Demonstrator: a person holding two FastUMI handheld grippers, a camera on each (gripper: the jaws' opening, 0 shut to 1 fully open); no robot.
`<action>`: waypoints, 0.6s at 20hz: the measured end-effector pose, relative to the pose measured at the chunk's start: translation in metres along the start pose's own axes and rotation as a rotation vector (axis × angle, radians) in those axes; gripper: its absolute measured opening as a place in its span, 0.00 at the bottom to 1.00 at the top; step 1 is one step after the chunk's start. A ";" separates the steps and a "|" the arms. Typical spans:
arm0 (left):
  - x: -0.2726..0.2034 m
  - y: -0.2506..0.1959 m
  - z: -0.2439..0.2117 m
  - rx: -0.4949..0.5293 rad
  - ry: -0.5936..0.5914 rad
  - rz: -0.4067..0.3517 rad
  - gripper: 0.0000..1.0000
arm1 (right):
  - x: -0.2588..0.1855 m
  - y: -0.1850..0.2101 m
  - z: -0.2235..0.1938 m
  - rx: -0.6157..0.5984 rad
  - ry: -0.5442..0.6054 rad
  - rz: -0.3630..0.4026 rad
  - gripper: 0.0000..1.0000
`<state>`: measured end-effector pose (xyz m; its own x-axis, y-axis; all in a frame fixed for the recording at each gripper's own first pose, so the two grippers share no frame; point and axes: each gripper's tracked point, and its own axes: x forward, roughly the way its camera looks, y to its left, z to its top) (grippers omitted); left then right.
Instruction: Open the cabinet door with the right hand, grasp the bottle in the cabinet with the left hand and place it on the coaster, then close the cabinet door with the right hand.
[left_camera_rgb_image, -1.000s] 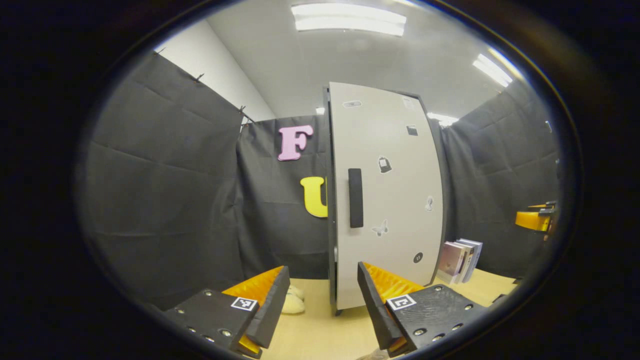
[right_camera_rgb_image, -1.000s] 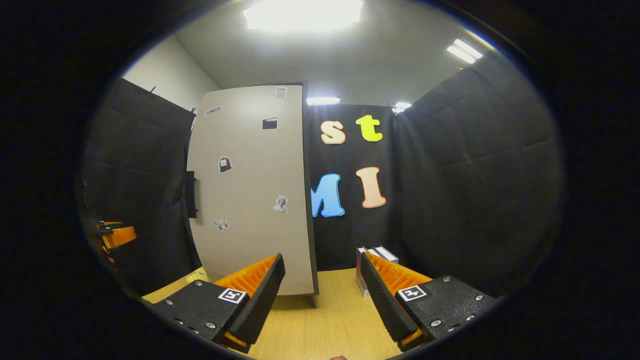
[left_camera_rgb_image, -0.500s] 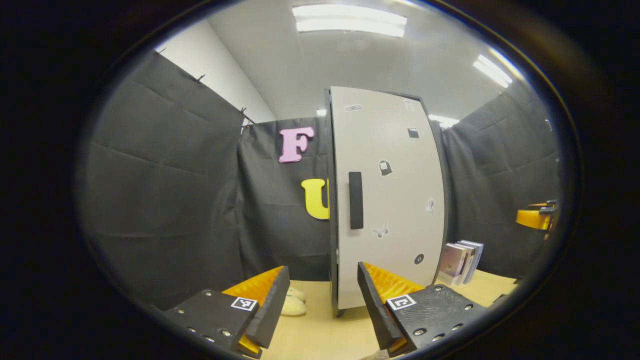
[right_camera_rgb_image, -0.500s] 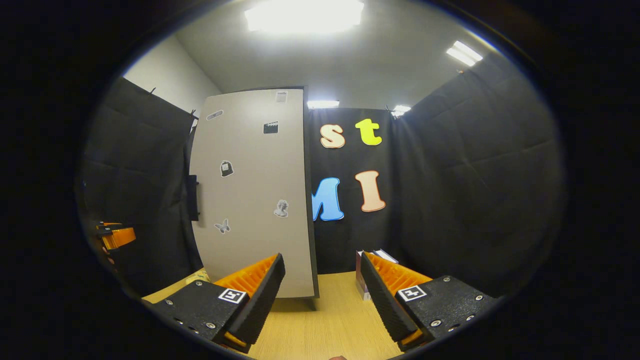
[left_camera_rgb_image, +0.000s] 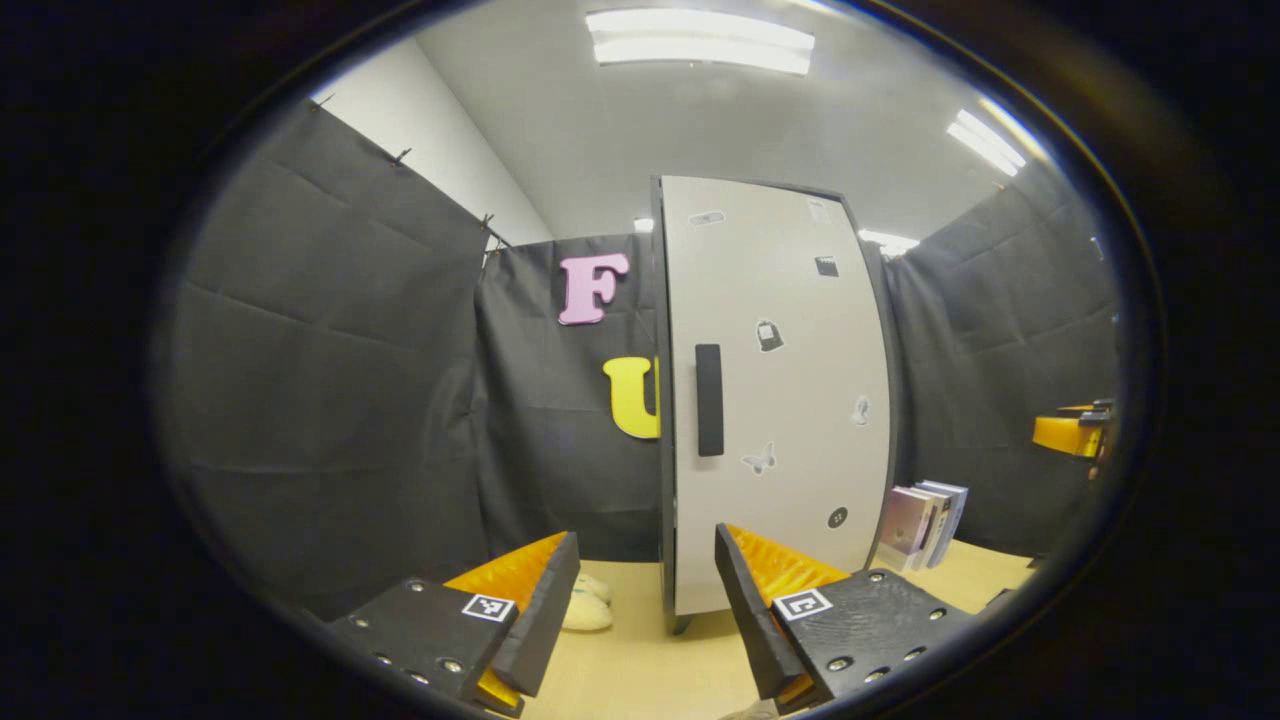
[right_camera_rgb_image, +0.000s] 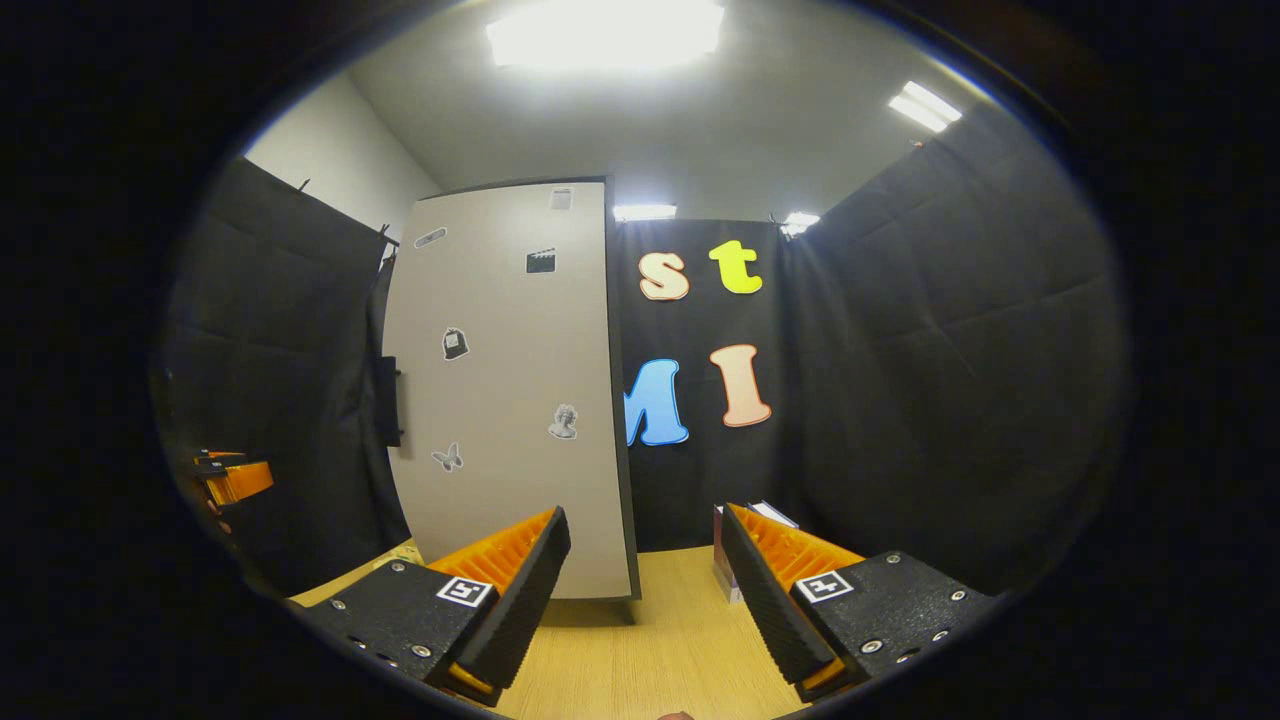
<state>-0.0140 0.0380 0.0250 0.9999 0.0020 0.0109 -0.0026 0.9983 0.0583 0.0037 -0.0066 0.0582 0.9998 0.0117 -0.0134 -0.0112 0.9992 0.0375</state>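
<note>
Left gripper view: left tongs held apart and empty above the table, facing the closed cabinet door and its handle; right tongs likewise apart, empty, near the door's right edge; bottle hidden.

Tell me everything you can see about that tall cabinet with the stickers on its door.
The cabinet is tall and narrow, standing upright on the wooden table. Its pale, smooth door is shut, framed by dark edges. A dark vertical handle sits near the door's left edge. Small stickers are scattered over the door. Books stand beside it. Neither gripper touches it.
</note>
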 end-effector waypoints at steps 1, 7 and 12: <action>0.001 0.000 0.000 0.001 0.000 0.000 0.75 | 0.001 0.000 -0.001 0.000 0.000 -0.001 0.94; 0.003 0.000 0.000 0.002 0.000 0.001 0.82 | 0.001 0.000 0.000 0.001 -0.004 -0.004 0.94; 0.006 0.001 0.000 0.003 0.001 0.002 0.81 | 0.004 0.002 -0.002 -0.001 -0.005 0.000 0.94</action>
<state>-0.0081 0.0386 0.0253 0.9999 0.0045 0.0097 -0.0051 0.9981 0.0615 0.0080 -0.0048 0.0561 0.9999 0.0110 -0.0080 -0.0107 0.9993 0.0364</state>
